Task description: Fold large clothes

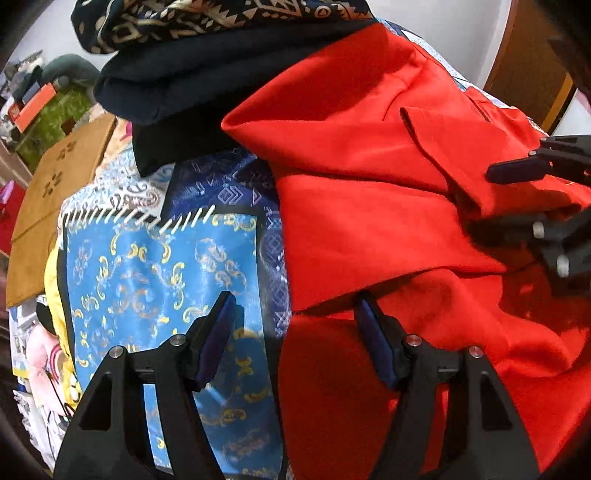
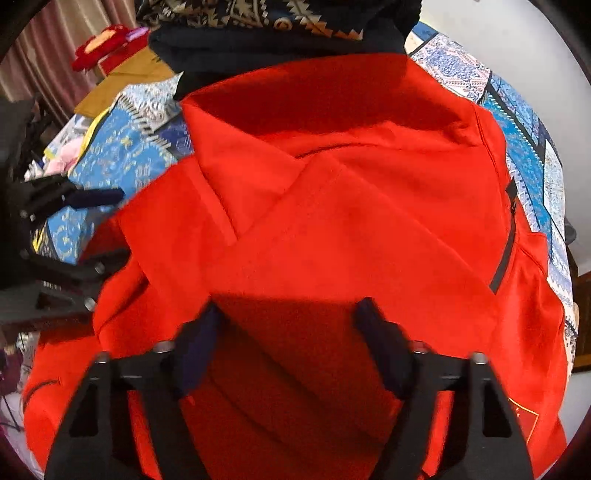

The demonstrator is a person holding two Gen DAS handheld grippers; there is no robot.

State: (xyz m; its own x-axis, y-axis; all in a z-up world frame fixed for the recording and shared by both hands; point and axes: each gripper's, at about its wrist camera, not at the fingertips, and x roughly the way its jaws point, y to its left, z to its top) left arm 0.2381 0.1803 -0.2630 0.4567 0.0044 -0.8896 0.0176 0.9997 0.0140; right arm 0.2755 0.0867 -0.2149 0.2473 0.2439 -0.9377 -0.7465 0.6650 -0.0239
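A large red jacket (image 1: 369, 206) lies partly folded on a blue patterned cloth (image 1: 155, 273), its sleeves crossed over the body; it fills the right wrist view (image 2: 351, 221). My left gripper (image 1: 295, 306) is open and empty, over the jacket's left edge where it meets the cloth. My right gripper (image 2: 288, 314) is open and empty just above the jacket's lower middle. It also shows at the right edge of the left wrist view (image 1: 517, 199), jaws apart over a sleeve. The left gripper shows at the left edge of the right wrist view (image 2: 107, 229).
A stack of folded dark clothes (image 1: 207, 74), topped by a navy and gold patterned piece (image 1: 192, 18), sits behind the jacket. A brown folder (image 1: 55, 192) lies at the left. Clutter lies further left.
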